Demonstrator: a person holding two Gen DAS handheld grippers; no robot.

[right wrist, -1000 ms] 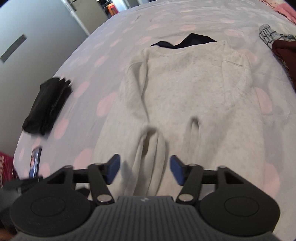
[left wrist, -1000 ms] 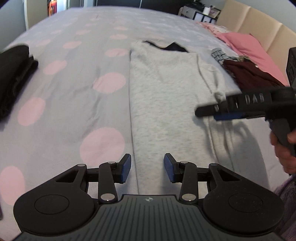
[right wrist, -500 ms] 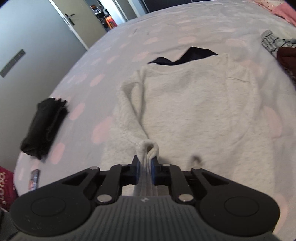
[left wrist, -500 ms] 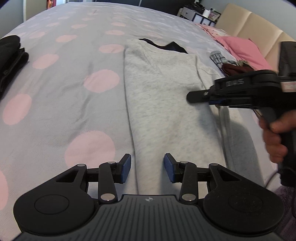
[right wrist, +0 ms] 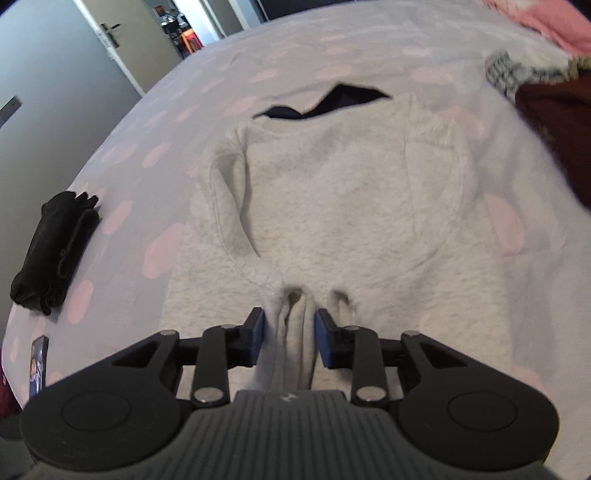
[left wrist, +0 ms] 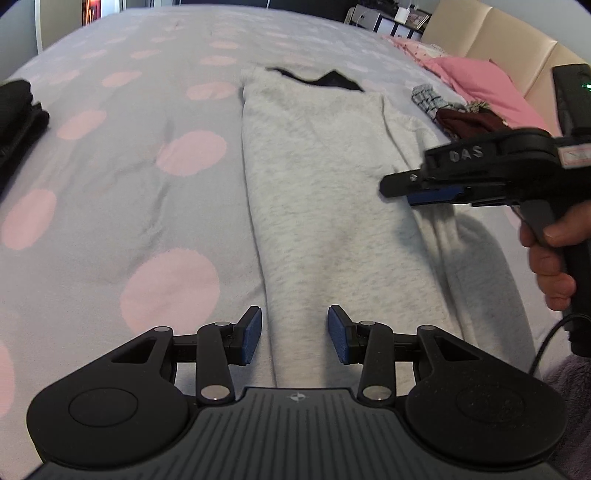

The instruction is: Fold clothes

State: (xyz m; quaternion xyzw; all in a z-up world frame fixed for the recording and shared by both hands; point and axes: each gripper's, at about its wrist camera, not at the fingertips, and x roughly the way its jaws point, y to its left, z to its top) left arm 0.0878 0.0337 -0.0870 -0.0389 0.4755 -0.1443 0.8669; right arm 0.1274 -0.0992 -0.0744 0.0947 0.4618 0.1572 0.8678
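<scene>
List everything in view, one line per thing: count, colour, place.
Sweatshirt: one, light grey, flat mid-bed, a dark lining showing at its far end.
Bedspread: one, grey with pink dots, under everything.
Folded garment: one, black, on the bed's left side.
Clothes pile: one, maroon with checked pieces, right of the sweatshirt.
Pillow: one, pink, by the beige headboard.
Phone: one, dark, on the bedspread nearer than the black garment.
Left claw: black, blue pads, open, over the sweatshirt's near end.
Right claw: partly open around a grey fold.
Hand: one, gripping the right claw's handle.

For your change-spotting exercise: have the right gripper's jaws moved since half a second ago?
Yes. The right gripper has opened partway around the grey sweater sleeve.
</scene>
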